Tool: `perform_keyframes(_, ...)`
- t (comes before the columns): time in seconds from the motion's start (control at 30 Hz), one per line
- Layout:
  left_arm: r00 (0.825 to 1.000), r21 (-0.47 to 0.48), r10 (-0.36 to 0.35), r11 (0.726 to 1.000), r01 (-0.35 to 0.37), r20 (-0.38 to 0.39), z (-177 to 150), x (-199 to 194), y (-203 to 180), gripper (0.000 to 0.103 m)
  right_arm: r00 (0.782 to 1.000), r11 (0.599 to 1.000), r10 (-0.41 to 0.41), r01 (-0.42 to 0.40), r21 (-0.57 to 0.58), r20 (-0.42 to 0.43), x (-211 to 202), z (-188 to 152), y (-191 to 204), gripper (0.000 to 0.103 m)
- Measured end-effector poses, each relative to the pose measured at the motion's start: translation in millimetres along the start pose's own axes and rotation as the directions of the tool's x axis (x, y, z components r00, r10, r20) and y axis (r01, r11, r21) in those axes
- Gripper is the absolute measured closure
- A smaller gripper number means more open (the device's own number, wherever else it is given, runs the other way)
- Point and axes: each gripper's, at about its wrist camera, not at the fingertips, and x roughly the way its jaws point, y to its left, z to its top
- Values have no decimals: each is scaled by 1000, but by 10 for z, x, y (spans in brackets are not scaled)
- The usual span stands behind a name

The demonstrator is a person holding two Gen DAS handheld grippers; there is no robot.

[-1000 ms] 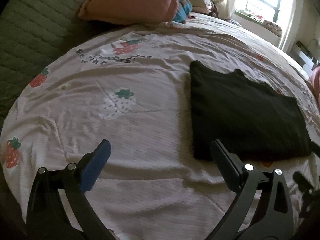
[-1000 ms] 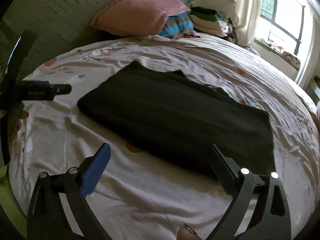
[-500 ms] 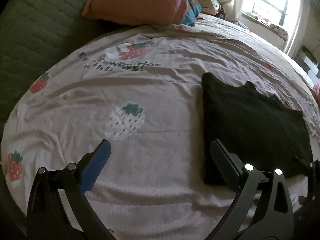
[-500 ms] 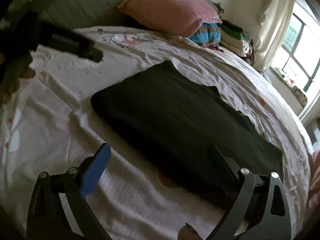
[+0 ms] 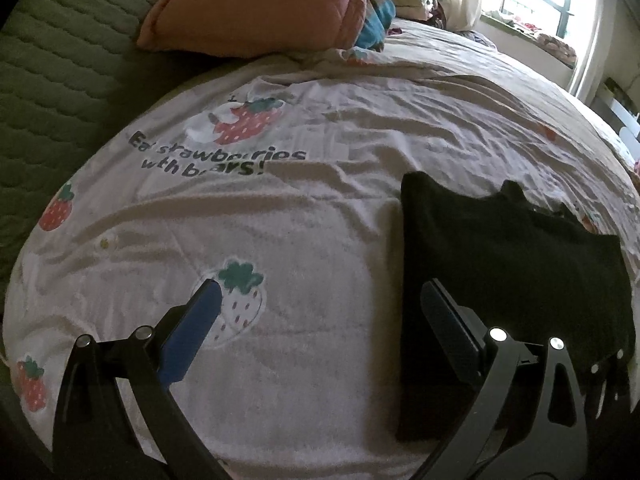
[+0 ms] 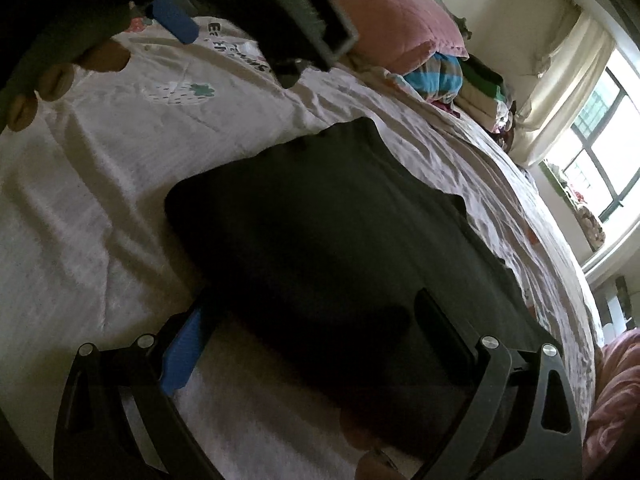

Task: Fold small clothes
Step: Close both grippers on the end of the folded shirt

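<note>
Black folded cloth garment (image 5: 504,264) lies flat as a neat rectangle on the strawberry-print bed sheet (image 5: 280,216), fold looks mostly done, maybe one more halving left; left gripper (image 5: 320,304) and right gripper (image 6: 308,320) fingers both wide, holding nothing.

I see a bed (image 5: 320,208) covered with a pale, creased sheet printed with strawberries and dark lettering. A black folded garment (image 5: 508,280) lies flat on the sheet to the right in my left wrist view, well apart from the pink pillow (image 5: 256,8) at the far end. Just beside that pillow a stack of folded clothes (image 6: 472,84) rests on the bed toward the window.
</note>
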Motion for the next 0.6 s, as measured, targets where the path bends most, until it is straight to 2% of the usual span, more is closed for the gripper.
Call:
perform_keyframes(0.17,1000,-1,1,1000,-1,-18,97,122,-28,10,1000,1000,-23,23,-10,16,105,94,1,8)
perform_keyframes(0.23,1000,-2,-5,1000,5,-27,119,161,-48,10,998,998,-55,56,-19,39,122,126,-3,13)
perform_keyframes(0.3,999,-5,-16,1000,16,-37,147,204,-70,10,997,998,-63,65,-24,53,117,135,-11,36)
perform_keyframes(0.33,999,-7,-24,1000,23,-43,160,226,-81,10,996,998,-55,56,-21,63,104,132,-19,40)
perform_keyframes(0.4,996,-22,-60,998,59,-60,199,275,-112,10,995,999,-45,47,-17,92,42,129,-41,61)
perform_keyframes(0.47,990,-45,-116,993,113,-82,239,319,-143,10,990,999,-37,39,-8,133,-56,125,-71,75)
perform_keyframes(0.53,976,-82,-192,980,184,-107,289,377,-184,10,984,998,-60,60,0,170,-154,115,-100,79)
perform_keyframes(0.6,965,-106,-229,970,217,-126,311,427,-237,10,980,998,-60,58,20,189,-216,89,-158,82)
